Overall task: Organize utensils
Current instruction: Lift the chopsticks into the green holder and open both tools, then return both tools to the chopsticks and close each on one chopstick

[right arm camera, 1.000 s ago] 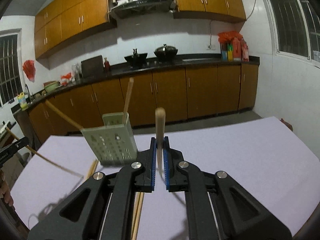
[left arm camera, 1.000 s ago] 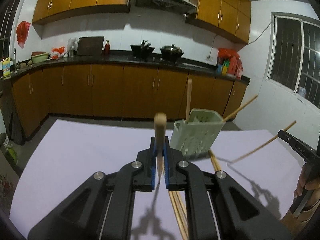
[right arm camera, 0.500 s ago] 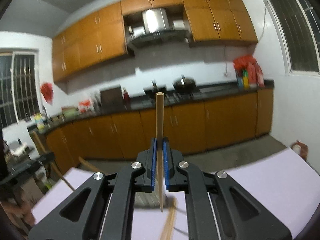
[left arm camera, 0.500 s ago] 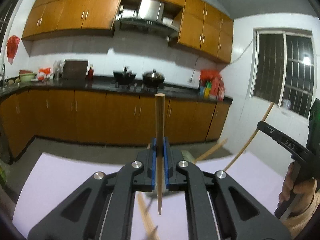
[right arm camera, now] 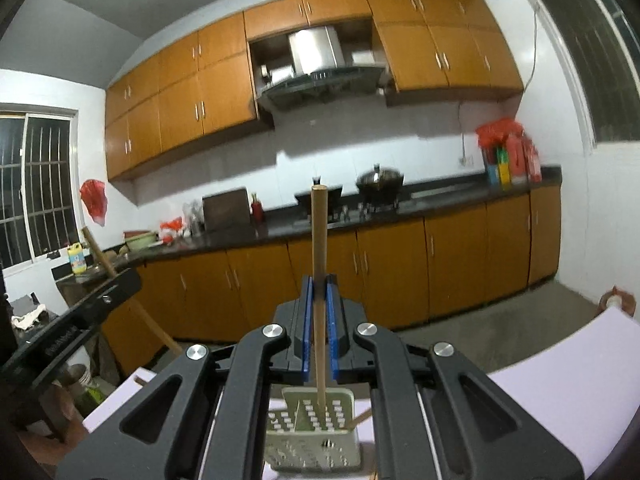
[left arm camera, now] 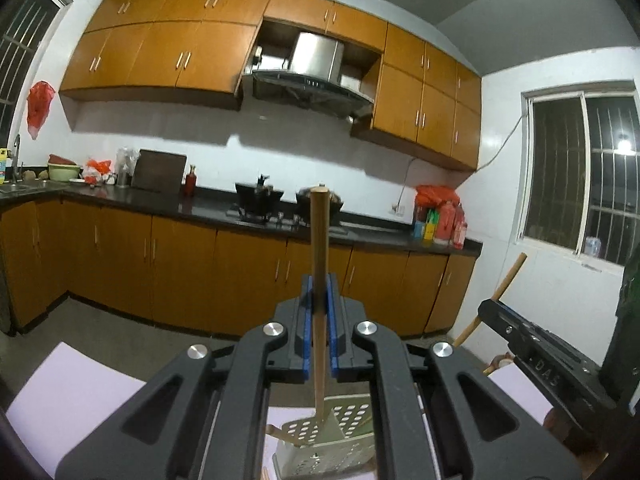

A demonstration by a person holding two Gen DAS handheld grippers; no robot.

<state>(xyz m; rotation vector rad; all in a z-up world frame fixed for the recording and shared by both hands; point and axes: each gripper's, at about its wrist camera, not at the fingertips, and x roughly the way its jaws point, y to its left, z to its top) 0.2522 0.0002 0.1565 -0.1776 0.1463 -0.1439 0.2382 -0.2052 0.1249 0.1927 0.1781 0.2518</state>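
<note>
Each hand-held gripper is clamped on one wooden chopstick, held upright at the centre of its own view. The left gripper (left arm camera: 319, 320) has its blue pads closed tight on a chopstick (left arm camera: 319, 240) whose lower tip hangs over the pale green holder (left arm camera: 320, 440) at the bottom centre of the frame. The right gripper (right arm camera: 319, 320) grips a second chopstick (right arm camera: 319, 240) the same way, its tip pointing down toward the holder (right arm camera: 316, 432), low in the middle of that view. Neither stick appears to be inside yet; both seem poised just above the opening, so the drop is judged to be the step left for these two. At least one chopstick already leans in the holder, its end poking out at the right rim in the right view. The holder stands on a lilac table (right arm camera: 560, 380). More sticks may lie on the table, but the grippers' black bodies hide most of it. In the left view, the other gripper and its angled stick fill the lower right; in the right view, they fill the lower left. The two tools sit close over one small opening and could knock together. Behind are orange cabinets (left arm camera: 160, 56), a dark counter with pots, a steel hood and barred windows.
</note>
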